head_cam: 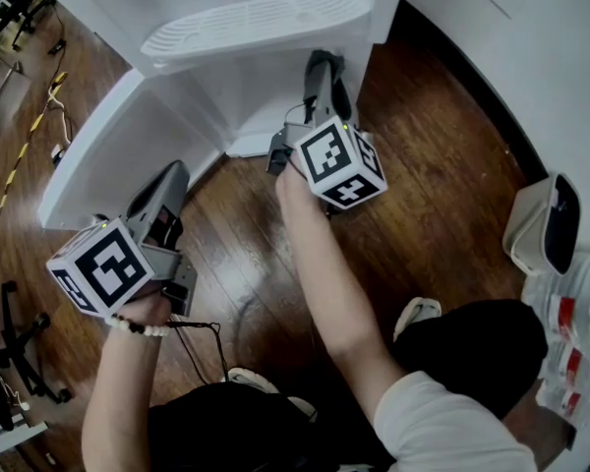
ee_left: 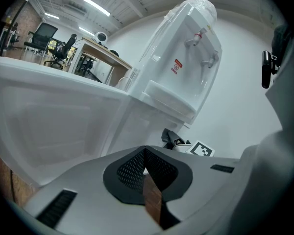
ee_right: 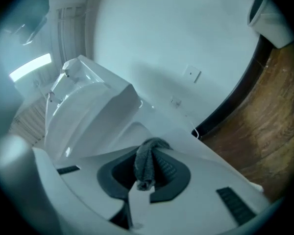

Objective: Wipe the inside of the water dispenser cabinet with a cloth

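The white water dispenser (head_cam: 256, 18) stands at the top of the head view, its lower cabinet door (head_cam: 98, 146) swung open to the left. My right gripper (head_cam: 323, 67) points at the cabinet opening below the drip tray and is shut on a grey cloth (ee_right: 146, 165), which hangs bunched between its jaws (ee_right: 149, 148). My left gripper (head_cam: 175, 173) hovers low over the wood floor beside the open door, shut with nothing in it (ee_left: 144, 153). The left gripper view shows the dispenser (ee_left: 191, 58), the door (ee_left: 49, 116) and the right gripper (ee_left: 179, 140). The cabinet interior is mostly hidden.
A white bin-like container (head_cam: 546, 224) and plastic-wrapped bottles (head_cam: 570, 332) sit at the right by the white wall. Cables (head_cam: 54, 96) trail over the floor at the left. The person's sandalled foot (head_cam: 418, 313) rests behind the right arm. Desks and office chairs (ee_left: 59, 48) stand beyond the door.
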Demonstrator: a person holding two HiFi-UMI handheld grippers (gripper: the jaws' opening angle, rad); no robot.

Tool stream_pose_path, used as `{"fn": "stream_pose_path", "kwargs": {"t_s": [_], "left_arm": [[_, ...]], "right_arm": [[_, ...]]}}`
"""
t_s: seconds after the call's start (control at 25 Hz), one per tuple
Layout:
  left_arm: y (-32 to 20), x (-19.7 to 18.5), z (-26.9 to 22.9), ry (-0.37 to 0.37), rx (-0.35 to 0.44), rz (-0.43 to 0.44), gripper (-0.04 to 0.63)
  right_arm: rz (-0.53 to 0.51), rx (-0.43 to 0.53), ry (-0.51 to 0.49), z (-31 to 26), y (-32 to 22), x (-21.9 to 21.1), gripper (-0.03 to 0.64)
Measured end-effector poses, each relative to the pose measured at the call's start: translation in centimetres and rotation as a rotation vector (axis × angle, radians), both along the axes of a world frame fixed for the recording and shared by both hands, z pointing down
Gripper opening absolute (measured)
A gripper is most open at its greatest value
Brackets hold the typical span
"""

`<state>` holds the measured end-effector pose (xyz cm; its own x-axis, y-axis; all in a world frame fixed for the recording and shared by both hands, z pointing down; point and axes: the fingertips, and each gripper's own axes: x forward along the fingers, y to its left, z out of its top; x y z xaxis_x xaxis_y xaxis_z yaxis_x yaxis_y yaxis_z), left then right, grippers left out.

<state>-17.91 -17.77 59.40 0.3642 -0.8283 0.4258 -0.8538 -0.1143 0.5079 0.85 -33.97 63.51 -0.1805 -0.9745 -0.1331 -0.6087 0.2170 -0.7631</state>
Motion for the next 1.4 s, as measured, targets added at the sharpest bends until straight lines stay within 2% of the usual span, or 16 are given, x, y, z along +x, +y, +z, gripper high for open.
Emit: {"fn": "stream_pose_path", "kwargs": {"t_s": [0.16,0.28,0.4,0.48,0.6,0.68,0.84,0.96,1.16,1.4], "left_arm": [[-0.1,0.2,-0.2,-0.003,0.004,-0.001,-0.003],[-0.1,0.2,-0.1,-0.008,-0.001,-0.001,-0.003],[-0.2,0.3,0.0,-0.006,0.000,0.000,-0.003],[-0.2,0.2,0.1,-0.006,-0.002,-0.005,-0.003],[-0.3,0.2,0.5,-0.007,-0.009,-0.007,-0.003],[-0.4,0.0,0.8,-0.006,-0.015,-0.006,-0.003],[-0.8,-0.1,1.8,-0.012,-0.037,-0.007,-0.003],[-1.0,-0.1,2.4,-0.016,-0.049,-0.007,-0.003],[-0.9,-0.9,3.9,-0.010,-0.077,-0.011,-0.003],[-1.1,-1.0,5.1,-0.003,-0.094,-0.006,-0.003]], "right_arm": [[-0.016,0.111,0.031,-4.2,0.5,-0.3,0.043],[-0.022,0.125,0.033,-5.0,0.7,-0.6,0.043],[-0.033,0.107,0.077,-3.2,0.4,-1.3,0.043],[-0.067,0.022,0.111,0.3,-0.4,-2.3,0.041],[-0.148,-0.167,0.158,7.0,-1.6,-3.9,0.041],[-0.162,-0.258,0.183,10.4,-2.4,-4.3,0.041],[-0.117,-0.403,0.212,15.8,-4.9,-4.4,0.041],[-0.055,-0.510,0.170,18.6,-6.8,-4.4,0.041],[0.011,-0.590,0.053,20.2,-9.7,-3.9,0.041],[0.010,-0.582,0.063,20.1,-12.0,-4.3,0.041]]}}
